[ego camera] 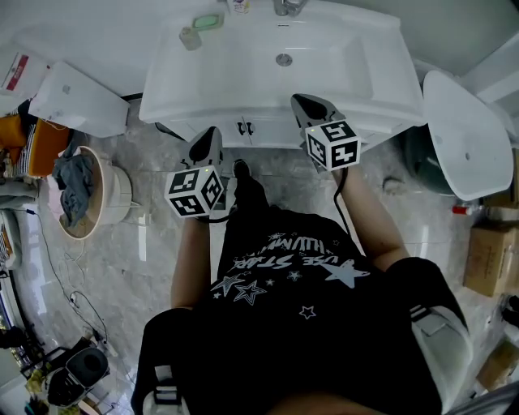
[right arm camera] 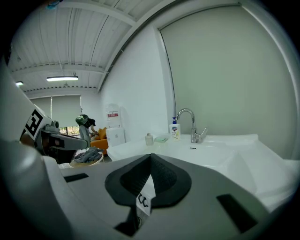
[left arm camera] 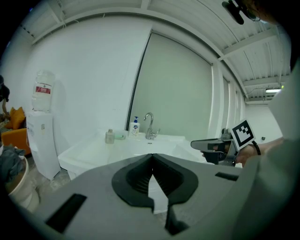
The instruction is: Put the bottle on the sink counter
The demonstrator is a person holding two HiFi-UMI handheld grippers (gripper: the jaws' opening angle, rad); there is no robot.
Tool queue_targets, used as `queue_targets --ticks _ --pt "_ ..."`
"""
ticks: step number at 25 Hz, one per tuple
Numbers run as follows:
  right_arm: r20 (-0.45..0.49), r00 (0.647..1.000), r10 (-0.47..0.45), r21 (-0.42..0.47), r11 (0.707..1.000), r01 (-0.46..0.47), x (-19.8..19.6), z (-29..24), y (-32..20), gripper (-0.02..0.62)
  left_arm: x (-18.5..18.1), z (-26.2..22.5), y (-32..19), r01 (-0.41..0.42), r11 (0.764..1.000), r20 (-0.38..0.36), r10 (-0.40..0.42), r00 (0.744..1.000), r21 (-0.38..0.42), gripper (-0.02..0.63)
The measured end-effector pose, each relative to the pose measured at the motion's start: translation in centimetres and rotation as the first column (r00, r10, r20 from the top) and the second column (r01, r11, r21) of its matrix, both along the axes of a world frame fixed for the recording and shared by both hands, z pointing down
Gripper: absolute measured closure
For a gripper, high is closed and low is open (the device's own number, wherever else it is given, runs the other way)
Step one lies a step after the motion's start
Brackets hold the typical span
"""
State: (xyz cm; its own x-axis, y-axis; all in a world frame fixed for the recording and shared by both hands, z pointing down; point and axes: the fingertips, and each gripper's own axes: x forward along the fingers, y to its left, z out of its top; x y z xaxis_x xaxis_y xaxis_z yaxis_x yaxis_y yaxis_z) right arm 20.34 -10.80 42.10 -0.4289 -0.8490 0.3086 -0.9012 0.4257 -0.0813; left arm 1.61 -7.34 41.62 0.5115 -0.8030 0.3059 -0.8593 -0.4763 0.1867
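Observation:
A small grey-green bottle (ego camera: 190, 38) (left arm camera: 109, 136) (right arm camera: 149, 139) stands upright on the back left of the white sink counter (ego camera: 174, 89), beside a green soap dish (ego camera: 208, 21). A white pump bottle (left arm camera: 135, 126) (right arm camera: 175, 130) stands next to the faucet (ego camera: 288, 6). My left gripper (ego camera: 209, 136) (left arm camera: 151, 159) hovers in front of the counter's front edge, shut and empty. To its right, my right gripper (ego camera: 308, 103) (right arm camera: 150, 157) reaches just over the counter's front rim, also shut with nothing between its jaws. Neither gripper touches a bottle.
A white water dispenser (ego camera: 81, 97) (left arm camera: 41, 136) stands left of the sink. A round tub with clothes (ego camera: 81, 190) sits on the marble floor at left. A white oval fixture (ego camera: 466, 134) and a cardboard box (ego camera: 491, 259) are at right.

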Motion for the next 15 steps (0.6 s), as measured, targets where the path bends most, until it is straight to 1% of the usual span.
queue_targets --ticks 9,15 --pt "0.013 1.0 -0.025 0.001 1.0 0.025 -0.86 0.04 0.86 0.589 -0.6 -0.33 0.95 0.022 1.0 0.004 -0.022 1.0 0.007 0.598" --pt "0.021 0.999 -0.028 0.006 1.0 0.028 -1.11 0.55 0.07 0.589 -0.54 0.32 0.31 0.023 1.0 0.001 -0.023 1.0 0.01 0.598"
